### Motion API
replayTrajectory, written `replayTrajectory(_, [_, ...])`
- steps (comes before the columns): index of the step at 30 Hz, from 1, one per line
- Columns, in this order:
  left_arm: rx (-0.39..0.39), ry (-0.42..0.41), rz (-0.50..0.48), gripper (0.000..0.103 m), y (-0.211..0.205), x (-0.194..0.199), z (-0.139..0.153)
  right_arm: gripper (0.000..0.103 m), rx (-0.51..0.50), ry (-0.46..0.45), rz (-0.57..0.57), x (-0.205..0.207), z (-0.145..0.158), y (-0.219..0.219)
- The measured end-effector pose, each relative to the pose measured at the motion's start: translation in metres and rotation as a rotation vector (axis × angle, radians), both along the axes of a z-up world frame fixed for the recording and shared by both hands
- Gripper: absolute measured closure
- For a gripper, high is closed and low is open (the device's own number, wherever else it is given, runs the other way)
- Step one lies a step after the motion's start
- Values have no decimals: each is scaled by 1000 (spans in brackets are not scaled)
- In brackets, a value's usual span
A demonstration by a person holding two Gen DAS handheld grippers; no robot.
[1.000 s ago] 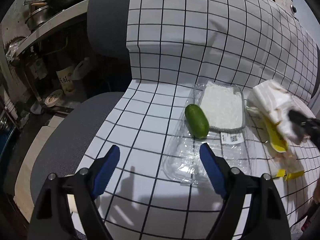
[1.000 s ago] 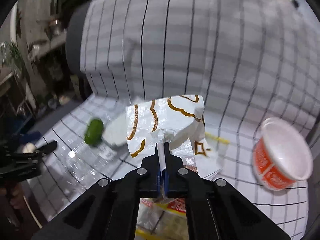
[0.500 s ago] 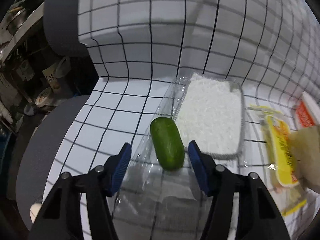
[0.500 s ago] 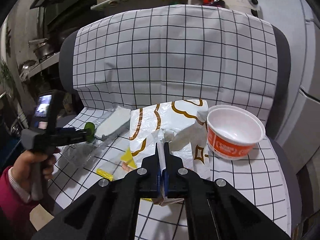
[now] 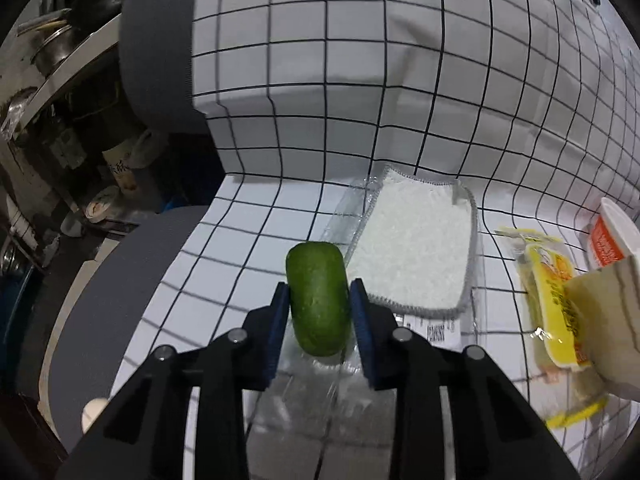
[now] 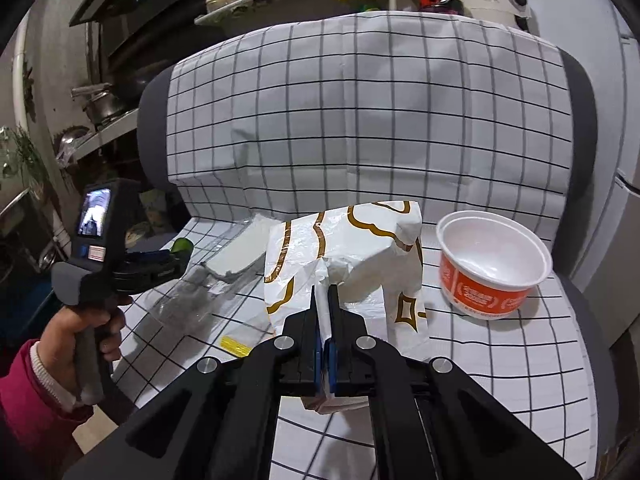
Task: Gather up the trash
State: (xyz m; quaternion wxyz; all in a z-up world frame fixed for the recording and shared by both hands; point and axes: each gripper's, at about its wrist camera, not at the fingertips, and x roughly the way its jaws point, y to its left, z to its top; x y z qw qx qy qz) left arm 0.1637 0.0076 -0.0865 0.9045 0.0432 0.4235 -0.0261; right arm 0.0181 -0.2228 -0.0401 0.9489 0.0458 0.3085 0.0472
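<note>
My left gripper (image 5: pixel 319 300) is shut on a green oval fruit (image 5: pixel 317 296) that rests on a clear plastic wrapper (image 5: pixel 304 400) on the checked sofa seat. A white cloth pad (image 5: pixel 416 244) lies just right of it. My right gripper (image 6: pixel 325 300) is shut on the rim of a white plastic bag with gold lines (image 6: pixel 352 252), held up over the seat. The bag's edge (image 5: pixel 600 312) shows at the right of the left wrist view, over a yellow wrapper (image 5: pixel 556 300). The left gripper (image 6: pixel 160 260) and the fruit (image 6: pixel 182 245) show in the right wrist view.
An orange and white paper bowl (image 6: pixel 494 264) stands on the seat at the right. A small yellow wrapper piece (image 6: pixel 236 346) lies near the front. The checked sofa back (image 6: pixel 360 120) rises behind. Shelves with pots and jars (image 5: pixel 60 80) stand to the left.
My left gripper moved forward over the clear wrapper and closed its fingers on the green fruit. My right gripper kept hold of the bag and steadied facing the sofa.
</note>
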Motion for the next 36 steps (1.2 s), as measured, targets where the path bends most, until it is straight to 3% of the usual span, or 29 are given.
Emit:
replayTrajectory(9, [-50,-6,-16,73,13,-44,22,101,36,32,36,-5,-4,8])
replayTrajectory(16, [-71,-65,-56,73,18,-75,43,101,70,26,23,-14,2,0])
replayTrajectory(21, [-192,-125,-169,73,20,-98,56,101,77,7,-13,-33,7,-19])
replayTrajectory(28, [-355,-108,-311,73,5,-103,57,101,77,5,-102,-61,6,-52])
replayTrajectory(32, [-270,-87,-314,73,-20,-104,46,101,84,14,-139,-69,2,-65])
replayTrajectory(36, [-230,-71,-376,73,-53,-117,38,101,79,29,-161,-74,-5,-70])
